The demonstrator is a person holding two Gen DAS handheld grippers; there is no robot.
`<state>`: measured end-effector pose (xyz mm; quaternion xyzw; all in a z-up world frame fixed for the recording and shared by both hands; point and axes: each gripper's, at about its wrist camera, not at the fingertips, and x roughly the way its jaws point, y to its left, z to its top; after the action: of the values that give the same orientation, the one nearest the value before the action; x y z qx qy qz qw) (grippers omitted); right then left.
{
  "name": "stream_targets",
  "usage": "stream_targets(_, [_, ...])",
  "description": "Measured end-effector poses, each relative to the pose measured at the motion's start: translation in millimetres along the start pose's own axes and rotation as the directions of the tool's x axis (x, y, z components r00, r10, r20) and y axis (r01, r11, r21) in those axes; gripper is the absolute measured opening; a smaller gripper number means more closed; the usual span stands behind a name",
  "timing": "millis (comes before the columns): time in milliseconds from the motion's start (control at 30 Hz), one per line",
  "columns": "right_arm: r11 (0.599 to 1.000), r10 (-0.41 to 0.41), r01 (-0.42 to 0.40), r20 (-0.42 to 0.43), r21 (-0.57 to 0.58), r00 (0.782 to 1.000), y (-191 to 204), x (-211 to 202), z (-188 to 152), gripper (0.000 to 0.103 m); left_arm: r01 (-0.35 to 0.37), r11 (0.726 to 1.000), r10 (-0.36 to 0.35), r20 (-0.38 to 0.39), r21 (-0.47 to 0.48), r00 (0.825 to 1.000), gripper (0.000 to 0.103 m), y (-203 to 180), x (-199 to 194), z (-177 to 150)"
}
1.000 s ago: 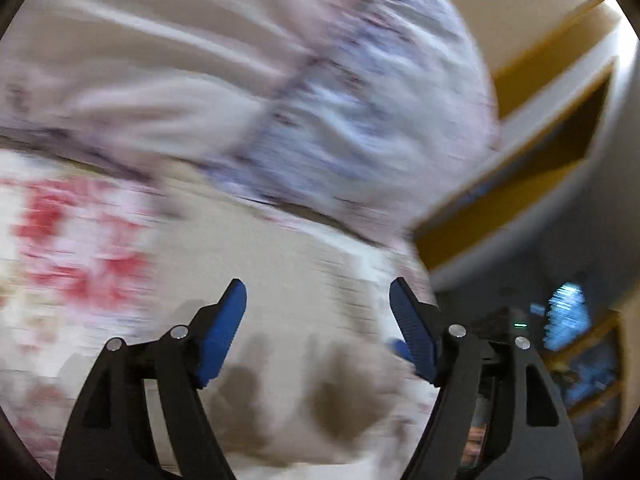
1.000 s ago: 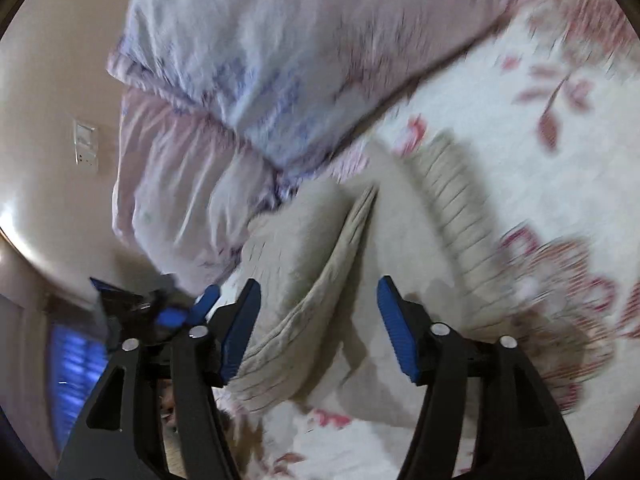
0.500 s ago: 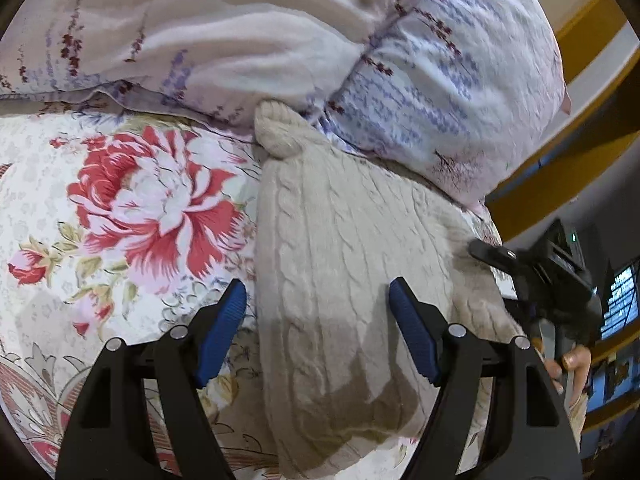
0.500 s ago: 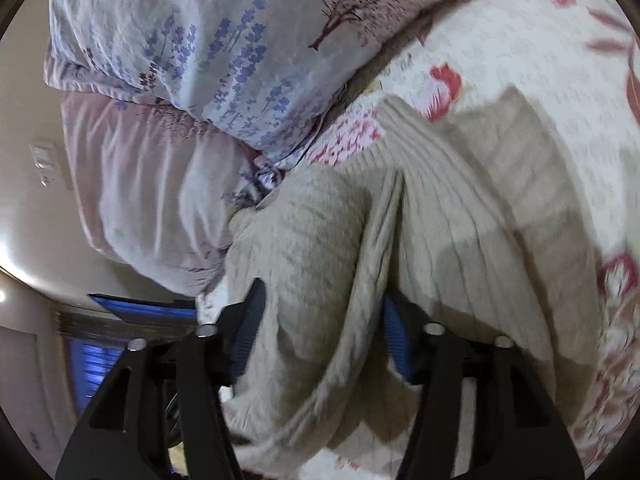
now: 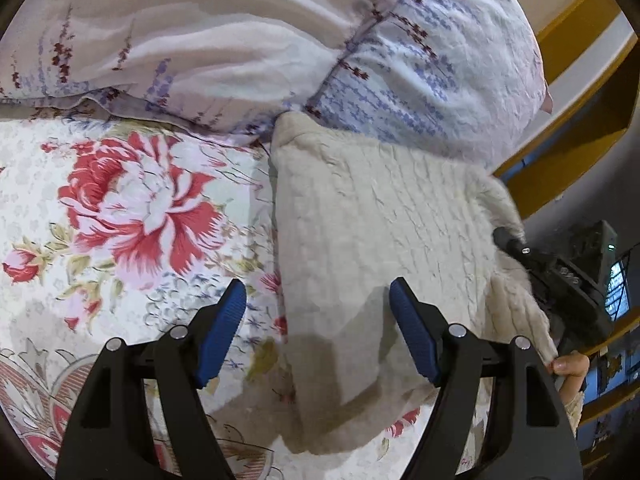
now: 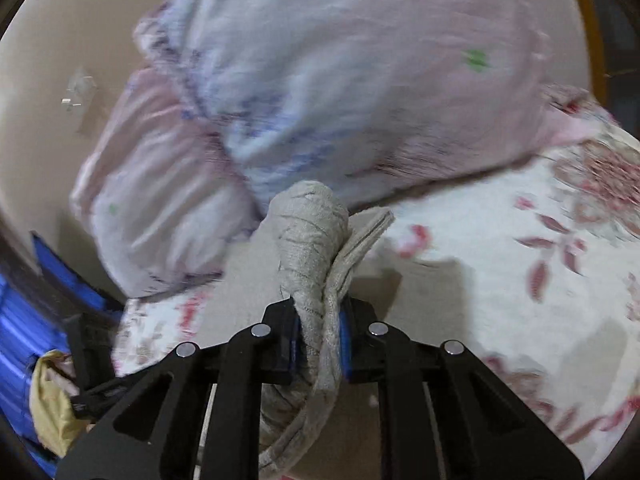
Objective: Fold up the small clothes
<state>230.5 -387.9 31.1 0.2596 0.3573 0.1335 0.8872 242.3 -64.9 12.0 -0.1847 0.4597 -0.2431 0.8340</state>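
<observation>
The right claw (image 6: 318,342) is clamped tight on a bunched edge of the beige sweater (image 5: 384,240), knit squeezed between its blue pads, and that corner rides up off the bed (image 5: 132,296). The rest of the sweater lies on the flowered bedspread, its far end pushed against the pillows (image 5: 280,48). The left claw (image 5: 318,332) hangs wide open and holds nothing, one pad over the bedspread, the other over the sweater's near left edge. My read: this is a fold-over, the lifted side going across the body of the sweater. To do it well, carry that edge low and level so the knit doesn't twist, and let the left claw pin or pinch the near edge so the whole piece doesn't drag. Watch the bunching, since a grip that thick may drop a lumpy fold; lay it, then smooth.
</observation>
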Motion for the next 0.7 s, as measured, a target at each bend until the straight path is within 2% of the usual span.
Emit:
stream_targets(100, [0.999, -0.025, 0.025, -0.009, 0.031, 1.0, -17.2, -1.3, -6.6, 0.015, 0.015, 1.0, -0.015, -0.019, 0.024, 1.0, 0.074, -7.5, 4.7, -3.2])
stream_targets(233, [0.999, -0.01, 0.009, 0.028, 0.034, 1.0, -21.7, -9.5, -6.1, 0.015, 0.027, 0.998, -0.025, -0.031, 0.054, 0.999, 0.074, -17.2, 8.2, -5.4])
stream_targets(367, [0.997, -0.049, 0.046, 0.05, 0.058, 0.998, -41.0, -11.1, -7.2, 0.015, 0.038, 0.997, -0.035, -0.045, 0.068, 0.998, 0.074, -21.4, 11.0, -7.5])
stream_targets(433, [0.992, -0.082, 0.08, 0.019, 0.098, 0.996, -57.4, -2.3, -9.2, 0.016, 0.04, 0.996, -0.035, -0.055, 0.079, 0.998, 0.074, -23.6, 13.0, -9.3])
stream_targets(467, [0.987, -0.098, 0.1, -0.026, 0.124, 0.995, -67.5, 6.5, -11.8, 0.017, 0.043, 0.996, -0.038, -0.061, 0.08, 0.997, 0.074, -24.2, 13.5, -10.3])
stream_targets(533, [0.977, -0.099, 0.11, -0.071, 0.182, 0.993, -81.0, 11.7, -16.5, 0.028, 0.05, 0.996, -0.045, -0.068, 0.074, 0.997, 0.074, -24.6, 13.6, -11.6])
stream_targets(567, [0.97, -0.103, 0.114, -0.058, 0.216, 0.993, -85.9, 5.3, -17.0, 0.033, 0.058, 0.996, -0.053, -0.071, 0.067, 0.996, 0.074, -24.2, 12.9, -12.2])
stream_targets(633, [0.96, -0.118, 0.121, -0.027, 0.251, 0.993, -90.0, -9.6, -16.2, 0.051, 0.071, 0.996, -0.067, -0.074, 0.049, 0.995, 0.074, -22.8, 11.0, -13.0])
stream_targets(700, [0.955, -0.082, 0.078, 0.003, 0.286, 0.997, -91.7, -29.3, -16.7, 0.052, 0.081, 0.996, -0.078, -0.08, 0.033, 0.994, 0.074, -22.2, 8.9, -14.4])
